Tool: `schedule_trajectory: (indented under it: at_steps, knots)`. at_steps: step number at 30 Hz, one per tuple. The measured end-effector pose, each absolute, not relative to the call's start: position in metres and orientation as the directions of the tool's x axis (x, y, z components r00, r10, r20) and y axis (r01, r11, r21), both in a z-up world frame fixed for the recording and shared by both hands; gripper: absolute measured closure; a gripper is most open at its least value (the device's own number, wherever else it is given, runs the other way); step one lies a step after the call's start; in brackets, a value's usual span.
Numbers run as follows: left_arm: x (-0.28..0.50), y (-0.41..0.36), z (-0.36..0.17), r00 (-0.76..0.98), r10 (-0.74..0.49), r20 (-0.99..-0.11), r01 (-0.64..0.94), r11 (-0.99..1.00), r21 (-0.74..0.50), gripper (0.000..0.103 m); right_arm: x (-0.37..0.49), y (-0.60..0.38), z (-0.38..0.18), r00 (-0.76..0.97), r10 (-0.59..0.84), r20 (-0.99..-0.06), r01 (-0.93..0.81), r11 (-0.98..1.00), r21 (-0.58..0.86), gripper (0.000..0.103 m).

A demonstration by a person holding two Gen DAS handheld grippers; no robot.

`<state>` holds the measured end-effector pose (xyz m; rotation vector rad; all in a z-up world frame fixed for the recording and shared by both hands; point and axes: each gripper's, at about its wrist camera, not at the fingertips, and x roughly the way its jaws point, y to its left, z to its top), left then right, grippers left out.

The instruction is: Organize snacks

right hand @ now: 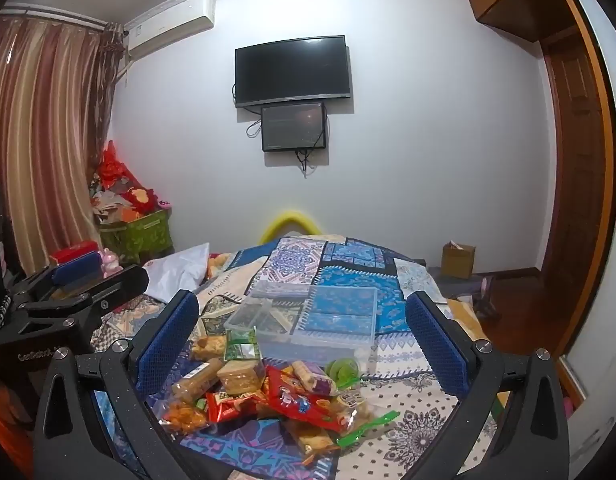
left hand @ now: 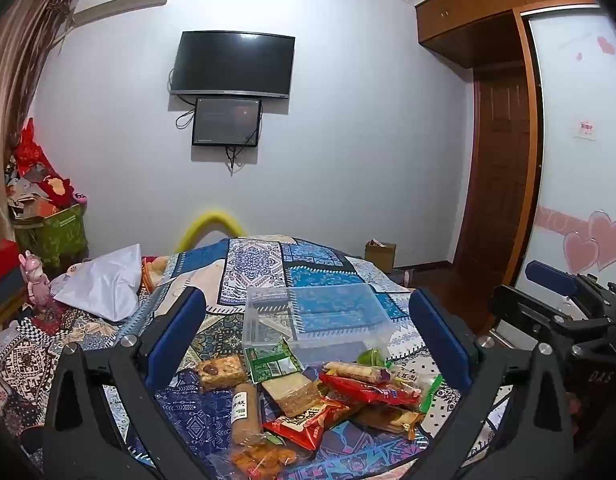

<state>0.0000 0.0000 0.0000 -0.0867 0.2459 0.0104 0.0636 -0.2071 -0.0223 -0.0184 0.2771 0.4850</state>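
Note:
A heap of packaged snacks (left hand: 319,396) lies on a patterned bedspread (left hand: 264,264): red wrappers, a tan sausage stick (left hand: 246,408), nut bars, a green packet (left hand: 270,360). Just behind it stands a clear plastic box (left hand: 319,320), nothing in it that I can see. My left gripper (left hand: 309,328) hovers above the heap, open, nothing between its blue pads. In the right wrist view the same heap (right hand: 276,396) and clear box (right hand: 319,324) lie ahead of my right gripper (right hand: 304,328), which is open and holds nothing. The other gripper shows at each view's edge.
The bed (right hand: 407,412) fills the foreground; a white pillow (left hand: 104,280) lies at its left. Beyond are a wall with a TV (left hand: 232,64), a cardboard box (right hand: 459,260) on the floor, a wardrobe and door (left hand: 499,160) at right, and curtains and a cluttered green bin (right hand: 136,232) at left.

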Motion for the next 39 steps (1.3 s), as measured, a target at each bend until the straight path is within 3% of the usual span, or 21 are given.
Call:
schedule_trajectory:
  at_steps: [39]
  knots:
    - [0.0034,0.0019,-0.0011,0.966,-0.007,-0.258,-0.018,0.996,-0.092,0.000,0.0642,-0.2055,-0.0228,0.844,0.460,-0.274,-0.464,0.884,0.055,0.000]
